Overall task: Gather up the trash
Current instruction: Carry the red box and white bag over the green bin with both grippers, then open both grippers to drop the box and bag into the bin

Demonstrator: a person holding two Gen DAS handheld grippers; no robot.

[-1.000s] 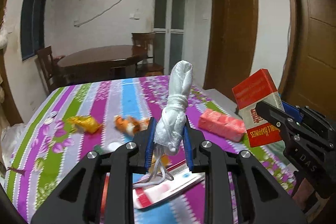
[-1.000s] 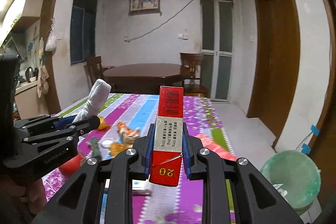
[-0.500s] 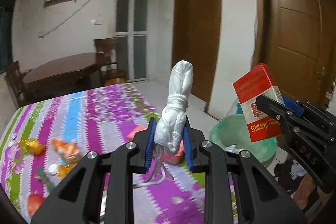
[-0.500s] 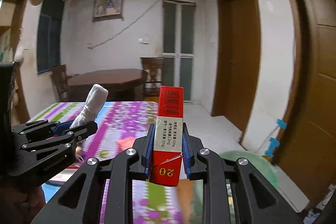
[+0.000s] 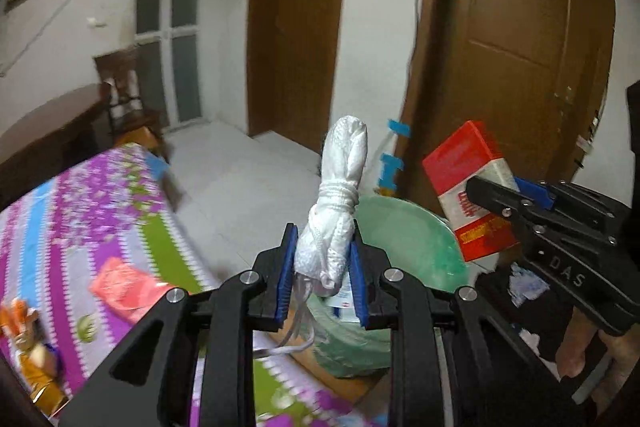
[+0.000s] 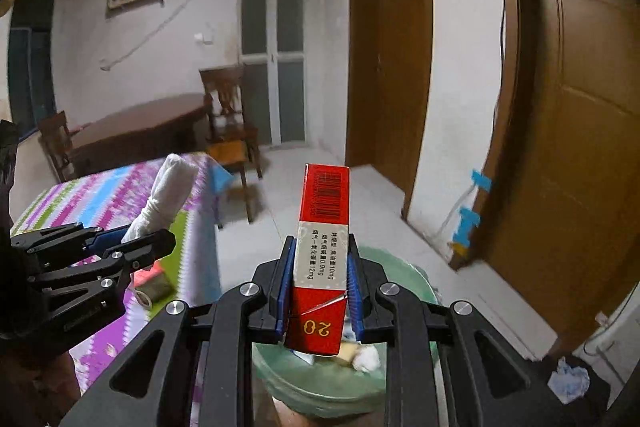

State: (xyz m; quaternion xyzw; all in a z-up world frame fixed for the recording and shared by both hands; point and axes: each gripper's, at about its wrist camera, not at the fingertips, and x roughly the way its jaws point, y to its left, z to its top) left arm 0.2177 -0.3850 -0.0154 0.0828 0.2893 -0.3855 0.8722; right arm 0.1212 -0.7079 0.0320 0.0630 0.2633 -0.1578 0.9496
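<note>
The left claw [image 5: 323, 269] is clenched on a white knotted cloth bundle [image 5: 334, 215], its blue pads pressing both sides of the lower, bulging part while the narrower end stands up above the jaws and a thin white string [image 5: 296, 331] dangles below them. The right claw [image 6: 320, 283] grasps a red and white cigarette pack [image 6: 322, 251] by its narrow sides, the pack upright with the barcode at its top end and a gold "20" at the bottom end nearest the camera. Directly under and beyond both claws sits a green bin [image 6: 396, 267] lined with a pale green bag; in the right wrist view scraps of paper and a crumpled white wad [image 6: 366, 359] lie inside it. In the left wrist view the bin's rim [image 5: 404, 227] shows just behind the bundle, with the right claw and its pack [image 5: 472, 187] held over it from the right. To the left stands the bench [image 5: 60, 227], covered in a striped, flowered cloth of purple, green and blue, where a flat red packet [image 5: 128, 287] and an orange wrapper [image 5: 28, 323] lie. Crumpled pale paper [image 6: 568, 379] lies on the floor at the right, near a brown wooden door [image 6: 580, 107]. Farther back stand a dark wooden table [image 6: 140, 123] and chair [image 6: 228, 115].
</note>
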